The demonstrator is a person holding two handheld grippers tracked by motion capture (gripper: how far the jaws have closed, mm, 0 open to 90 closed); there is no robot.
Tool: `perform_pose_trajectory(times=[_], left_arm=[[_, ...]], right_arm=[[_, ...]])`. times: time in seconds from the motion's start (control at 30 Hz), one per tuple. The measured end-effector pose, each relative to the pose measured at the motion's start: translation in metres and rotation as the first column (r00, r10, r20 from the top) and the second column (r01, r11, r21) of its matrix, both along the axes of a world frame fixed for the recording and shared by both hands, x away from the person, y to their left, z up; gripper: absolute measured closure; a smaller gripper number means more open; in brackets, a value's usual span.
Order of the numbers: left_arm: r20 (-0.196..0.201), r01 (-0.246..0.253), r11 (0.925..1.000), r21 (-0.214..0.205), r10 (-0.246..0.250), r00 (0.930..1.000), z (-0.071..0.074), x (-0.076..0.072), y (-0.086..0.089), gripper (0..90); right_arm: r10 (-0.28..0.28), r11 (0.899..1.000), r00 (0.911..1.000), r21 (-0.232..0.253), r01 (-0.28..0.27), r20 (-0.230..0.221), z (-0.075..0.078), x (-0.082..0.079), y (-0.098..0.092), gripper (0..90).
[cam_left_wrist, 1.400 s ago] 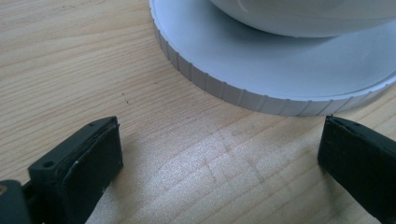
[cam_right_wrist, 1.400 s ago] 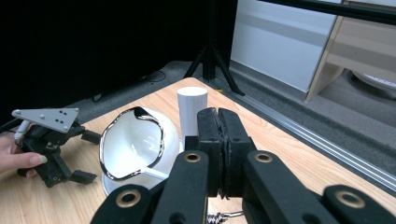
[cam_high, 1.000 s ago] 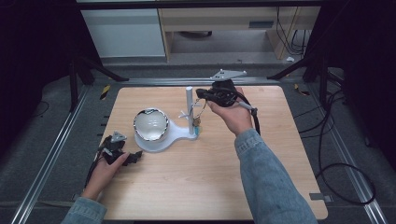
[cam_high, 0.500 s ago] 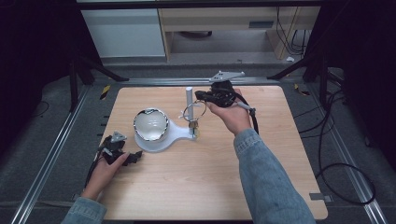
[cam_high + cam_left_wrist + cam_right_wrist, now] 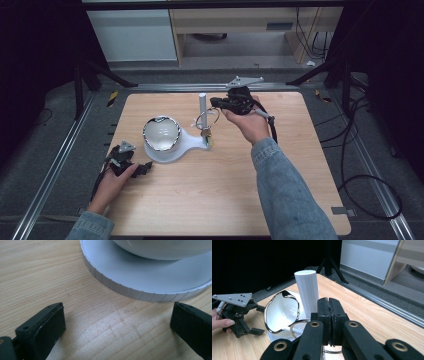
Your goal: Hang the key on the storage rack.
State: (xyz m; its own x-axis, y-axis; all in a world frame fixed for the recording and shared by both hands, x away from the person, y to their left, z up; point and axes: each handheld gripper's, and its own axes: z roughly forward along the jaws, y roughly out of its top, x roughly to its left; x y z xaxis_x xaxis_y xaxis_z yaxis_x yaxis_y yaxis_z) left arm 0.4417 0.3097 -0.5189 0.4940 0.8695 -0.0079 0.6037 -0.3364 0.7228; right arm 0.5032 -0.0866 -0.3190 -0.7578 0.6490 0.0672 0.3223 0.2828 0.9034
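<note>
A white stand with a round base point(image 5: 186, 144) and an upright post point(image 5: 202, 101) stands mid-table, carrying a white bowl with a chrome rim point(image 5: 161, 133). My right gripper point(image 5: 218, 104) hovers just right of the post, shut on a thin metal ring point(image 5: 206, 118) from which a small brass piece point(image 5: 205, 133) hangs beside the post's foot. In the right gripper view the jaws point(image 5: 329, 312) are pressed together, with the post point(image 5: 307, 290), the bowl point(image 5: 282, 312) and the ring point(image 5: 295, 326) behind them. My left gripper point(image 5: 141, 168) rests on the table, open, facing the base point(image 5: 150, 277).
The wooden table point(image 5: 210, 200) has dark floor and metal rails around it. A person's sleeve point(image 5: 285, 190) reaches over the right half. Cables trail off the table's right side. Shelving stands beyond the far edge.
My right gripper has shifted slightly, and the ring with its brass piece has come a little nearer the post. The left gripper has stayed put.
</note>
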Motion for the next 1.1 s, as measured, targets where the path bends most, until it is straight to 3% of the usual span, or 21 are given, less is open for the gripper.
perform_pose_trajectory(times=[0.07, 0.2, 0.37, 0.67, 0.77, 0.87, 0.9, 1.1], left_arm=[[0.000, 0.000, 1.0000, 0.000, 0.000, 1.0000, 0.000, 0.000, 0.000, 0.0], [0.000, 0.000, 1.0000, 0.000, 0.000, 1.0000, 0.000, 0.000, 0.000, 0.0], [0.000, 0.000, 1.0000, 0.000, 0.000, 1.0000, 0.000, 0.000, 0.000, 0.0], [0.000, 0.000, 1.0000, 0.000, 0.000, 1.0000, 0.000, 0.000, 0.000, 0.0], [0.001, 0.000, 1.0000, 0.000, 0.000, 1.0000, 0.000, 0.000, 0.000, 0.0], [-0.001, 0.001, 1.0000, 0.002, -0.001, 1.0000, 0.000, 0.000, 0.000, 0.0], [-0.001, 0.001, 1.0000, 0.002, -0.001, 1.0000, 0.000, 0.000, 0.000, 0.0], [-0.001, 0.002, 1.0000, 0.002, -0.002, 1.0000, 0.000, 0.000, 0.000, 0.0]], right_arm=[[0.001, 1.000, 1.0000, 0.000, -0.001, -0.009, 0.000, 0.001, -0.001, 88.0], [-0.030, 1.000, 0.9993, -0.002, 0.030, -0.023, -0.003, 0.003, -0.004, 73.7], [-0.058, 0.998, 0.9982, 0.004, 0.058, -0.016, -0.003, 0.002, -0.010, 68.3], [-0.100, 0.995, 0.9949, -0.028, 0.101, 0.010, -0.003, 0.001, -0.019, 58.2], [-0.147, 0.988, 0.9885, -0.051, 0.149, 0.036, -0.002, 0.001, -0.025, 44.5], [-0.166, 0.984, 0.9851, -0.063, 0.169, 0.045, -0.002, 0.001, -0.029, 37.9], [-0.184, 0.980, 0.9820, -0.073, 0.187, 0.043, -0.002, 0.001, -0.031, 30.3], [-0.210, 0.974, 0.9774, -0.087, 0.211, 0.026, -0.002, 0.000, -0.036, 18.8]])
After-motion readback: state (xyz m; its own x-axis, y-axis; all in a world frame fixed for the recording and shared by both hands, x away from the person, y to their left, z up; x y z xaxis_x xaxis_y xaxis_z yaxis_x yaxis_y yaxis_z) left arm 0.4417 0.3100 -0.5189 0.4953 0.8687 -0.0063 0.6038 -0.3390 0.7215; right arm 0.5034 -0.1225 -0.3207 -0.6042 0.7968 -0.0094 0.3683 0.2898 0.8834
